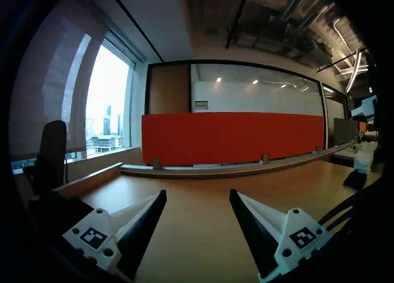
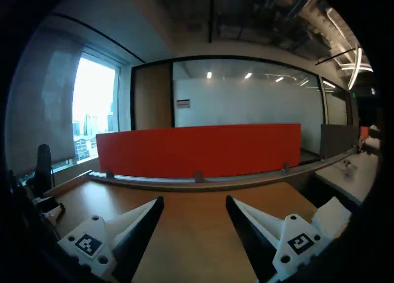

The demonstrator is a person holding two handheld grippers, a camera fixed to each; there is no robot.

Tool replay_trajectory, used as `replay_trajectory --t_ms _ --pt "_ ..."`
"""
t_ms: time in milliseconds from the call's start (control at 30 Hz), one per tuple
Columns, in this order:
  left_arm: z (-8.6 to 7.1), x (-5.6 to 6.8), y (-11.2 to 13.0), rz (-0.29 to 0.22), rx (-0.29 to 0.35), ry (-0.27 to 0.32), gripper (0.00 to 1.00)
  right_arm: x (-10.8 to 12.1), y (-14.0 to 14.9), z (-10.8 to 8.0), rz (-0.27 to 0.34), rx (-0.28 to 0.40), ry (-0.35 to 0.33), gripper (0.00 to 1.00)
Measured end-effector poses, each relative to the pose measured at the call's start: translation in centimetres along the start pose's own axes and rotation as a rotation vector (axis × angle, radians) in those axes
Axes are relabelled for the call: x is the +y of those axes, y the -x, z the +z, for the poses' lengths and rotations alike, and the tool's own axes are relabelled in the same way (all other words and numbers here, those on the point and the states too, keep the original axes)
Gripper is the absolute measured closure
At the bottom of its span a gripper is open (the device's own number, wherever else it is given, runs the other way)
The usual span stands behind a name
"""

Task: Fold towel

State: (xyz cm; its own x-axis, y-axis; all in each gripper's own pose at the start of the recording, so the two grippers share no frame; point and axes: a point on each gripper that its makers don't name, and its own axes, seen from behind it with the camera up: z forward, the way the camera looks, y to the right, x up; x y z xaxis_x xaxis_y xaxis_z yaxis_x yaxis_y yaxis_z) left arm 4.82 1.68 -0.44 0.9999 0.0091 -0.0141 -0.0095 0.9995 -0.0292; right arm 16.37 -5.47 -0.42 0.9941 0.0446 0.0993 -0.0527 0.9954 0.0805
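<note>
Left hand-held gripper (image 1: pixel 197 192) and right hand-held gripper (image 2: pixel 193 198) are hovering wide over the tabletop (image 1: pixel 197 238); advising pinching towel corners squarely.

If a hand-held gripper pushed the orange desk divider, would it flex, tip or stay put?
Probably stays put: the orange divider stands upright in small brackets at the far edge of the desk. It looks like a flat, rigid panel, so likely stiff, perhaps flexing slightly near its unsupported top.
</note>
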Motion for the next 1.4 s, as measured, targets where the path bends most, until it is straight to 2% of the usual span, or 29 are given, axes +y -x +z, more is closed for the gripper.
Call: replay_trajectory --t_ms 367,567,1400 --pt "0.5 -1.2 3.9 -0.005 -0.012 -0.016 0.05 1.3 2.0 0.5 -0.013 0.012 0.029 0.03" --pt "0.6 -1.6 4.9 -0.009 -0.017 -0.024 0.05 1.9 2.6 0.8 -0.016 0.008 0.037 0.03" --pt "0.3 -2.0 4.9 -0.01 -0.012 -0.027 0.05 2.2 3.4 0.8 -0.031 -0.007 0.046 0.03"
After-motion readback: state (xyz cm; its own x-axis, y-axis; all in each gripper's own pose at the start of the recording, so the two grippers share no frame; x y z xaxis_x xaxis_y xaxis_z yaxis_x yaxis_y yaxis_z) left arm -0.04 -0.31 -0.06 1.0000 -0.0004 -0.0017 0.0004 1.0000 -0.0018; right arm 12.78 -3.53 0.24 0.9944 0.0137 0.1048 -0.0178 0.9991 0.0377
